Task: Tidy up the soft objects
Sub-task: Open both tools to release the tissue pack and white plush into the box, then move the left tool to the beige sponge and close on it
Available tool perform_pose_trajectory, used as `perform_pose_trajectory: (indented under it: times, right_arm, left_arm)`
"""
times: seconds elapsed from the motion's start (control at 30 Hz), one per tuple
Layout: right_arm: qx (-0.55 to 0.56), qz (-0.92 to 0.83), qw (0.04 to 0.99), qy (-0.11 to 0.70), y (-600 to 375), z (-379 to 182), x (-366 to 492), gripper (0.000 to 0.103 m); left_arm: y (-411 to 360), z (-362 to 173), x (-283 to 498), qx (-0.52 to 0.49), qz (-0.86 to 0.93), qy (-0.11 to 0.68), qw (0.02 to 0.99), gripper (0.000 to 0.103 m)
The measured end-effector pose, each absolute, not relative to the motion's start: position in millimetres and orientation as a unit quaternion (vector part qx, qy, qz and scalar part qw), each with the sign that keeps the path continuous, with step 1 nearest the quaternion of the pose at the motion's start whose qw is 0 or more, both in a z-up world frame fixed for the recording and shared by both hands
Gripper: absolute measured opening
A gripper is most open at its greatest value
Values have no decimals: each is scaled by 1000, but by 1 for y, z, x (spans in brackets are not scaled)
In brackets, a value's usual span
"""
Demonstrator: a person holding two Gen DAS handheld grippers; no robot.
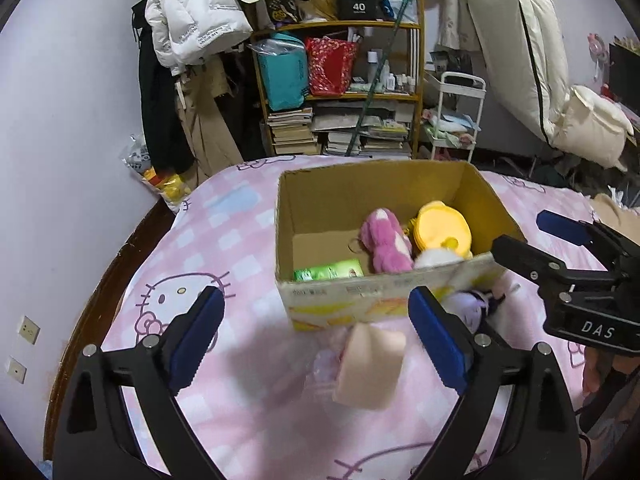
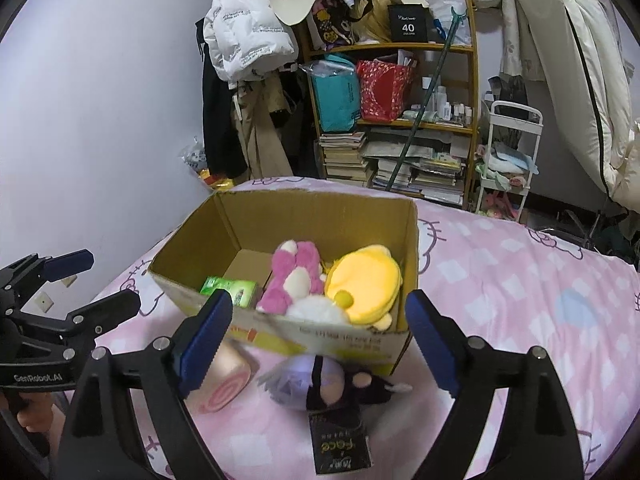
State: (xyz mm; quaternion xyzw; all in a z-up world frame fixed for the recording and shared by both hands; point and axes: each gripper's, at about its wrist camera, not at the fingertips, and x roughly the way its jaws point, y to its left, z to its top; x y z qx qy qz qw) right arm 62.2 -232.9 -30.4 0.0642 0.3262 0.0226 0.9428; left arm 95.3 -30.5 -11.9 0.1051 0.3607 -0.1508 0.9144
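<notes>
An open cardboard box [image 1: 360,196] [image 2: 280,220] stands on the pink bed. It holds a pink plush [image 1: 386,246] [image 2: 294,276], a yellow plush [image 1: 440,226] [image 2: 368,280], a white plush [image 2: 316,310] and a green pack [image 1: 330,270] [image 2: 232,290]. A peach roll-shaped soft toy [image 1: 370,364] [image 2: 226,380] lies in front of the box, between the open jaws of my left gripper [image 1: 316,340]. A purple plush doll [image 2: 316,376] [image 1: 472,306] lies beside it, under my open right gripper [image 2: 320,344], which is empty.
A black packet [image 2: 340,444] lies on the pink Hello Kitty bedspread [image 1: 240,240] near the doll. Behind the bed stand a crowded shelf [image 1: 340,80], hanging coats [image 1: 188,20] and a white trolley [image 1: 456,120]. The wall is on the left.
</notes>
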Motion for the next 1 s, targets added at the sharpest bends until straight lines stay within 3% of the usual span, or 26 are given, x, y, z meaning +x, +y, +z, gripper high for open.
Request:
perform_pose_trajectory:
  times: [1.0]
  right_arm:
    - [70, 21, 912, 404, -236, -88, 70, 92]
  left_arm:
    - [-71, -86, 94, 166, -210, 467, 843, 92]
